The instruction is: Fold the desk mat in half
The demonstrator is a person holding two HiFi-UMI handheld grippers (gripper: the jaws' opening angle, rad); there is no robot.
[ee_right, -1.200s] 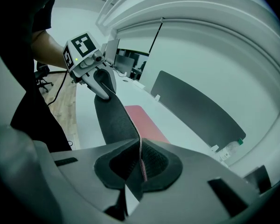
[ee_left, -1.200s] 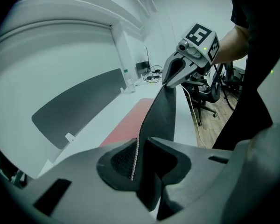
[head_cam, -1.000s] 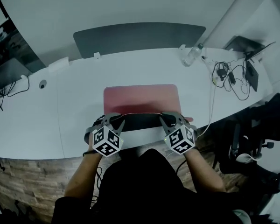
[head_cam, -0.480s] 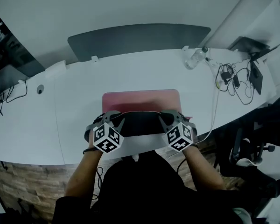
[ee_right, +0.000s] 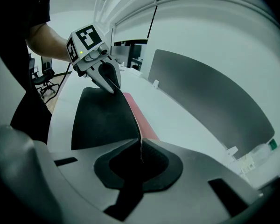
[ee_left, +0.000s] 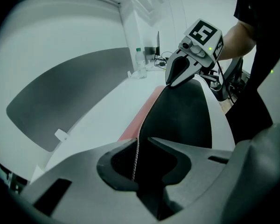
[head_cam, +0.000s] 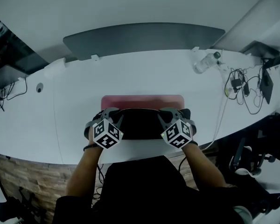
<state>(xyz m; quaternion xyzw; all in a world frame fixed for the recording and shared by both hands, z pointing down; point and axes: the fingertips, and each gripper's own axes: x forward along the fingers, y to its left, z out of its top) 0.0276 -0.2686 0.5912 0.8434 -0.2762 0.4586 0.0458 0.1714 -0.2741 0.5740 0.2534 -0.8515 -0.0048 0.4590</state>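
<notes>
Head view: desk mat [head_cam: 142, 101] lies on the middle of the desk [head_cam: 74, 92] with its near edge raised, left gripper [head_cam: 113, 116] at its 7 o'clock corner, right gripper [head_cam: 168, 115] at 5. Left gripper view: jaws clamped on the mat's edge. Right gripper view: same pinch; best to carry both evenly toward 12, matching the edges.

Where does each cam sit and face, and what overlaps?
Head view: on the person's head, looking steeply down at the white desk; shows both forearms, left gripper, right gripper.
Left gripper view: on the left gripper, looking along its jaws across the red desk mat with black underside towards the right gripper.
Right gripper view: on the right gripper, looking across towards the left gripper and forearm.
Shared: both gripper views show the lifted mat edge pinched in each gripper.
</notes>
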